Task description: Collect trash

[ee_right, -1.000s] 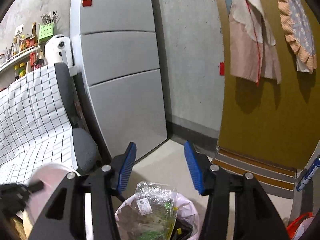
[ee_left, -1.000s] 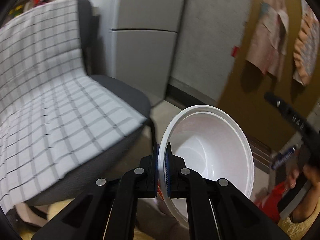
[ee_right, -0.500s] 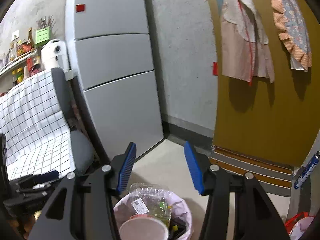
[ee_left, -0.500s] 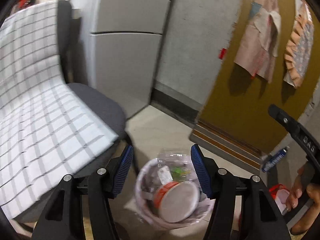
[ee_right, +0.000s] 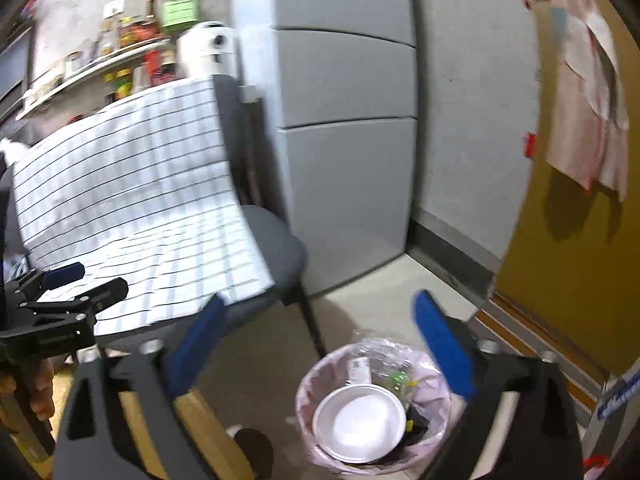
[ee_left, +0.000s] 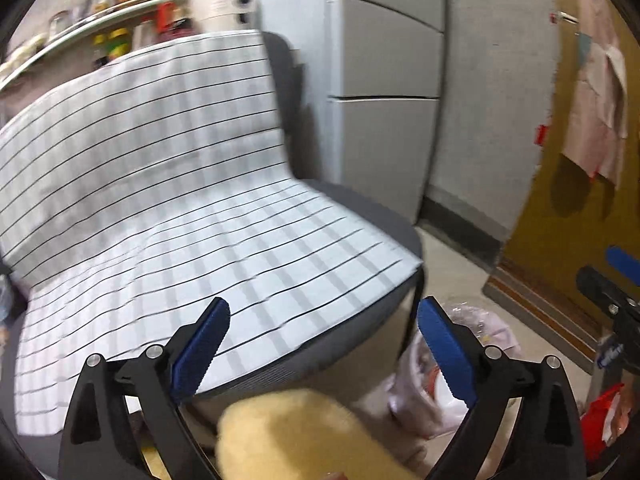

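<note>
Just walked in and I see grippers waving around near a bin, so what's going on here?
A person with a gripper in each hand is collecting trash. A white bowl lies in the pink-lined trash bin on the floor beside a chair draped with a checked cloth, on top of plastic wrapping. The left gripper and the right gripper are both opening, with nothing between their fingers, so neither holds anything right now.

Dim indoor light, soft shadows on the yellow wall [ee_right: 560,216], heavy motion blur, strong fisheye bending, black vignette corners
</note>
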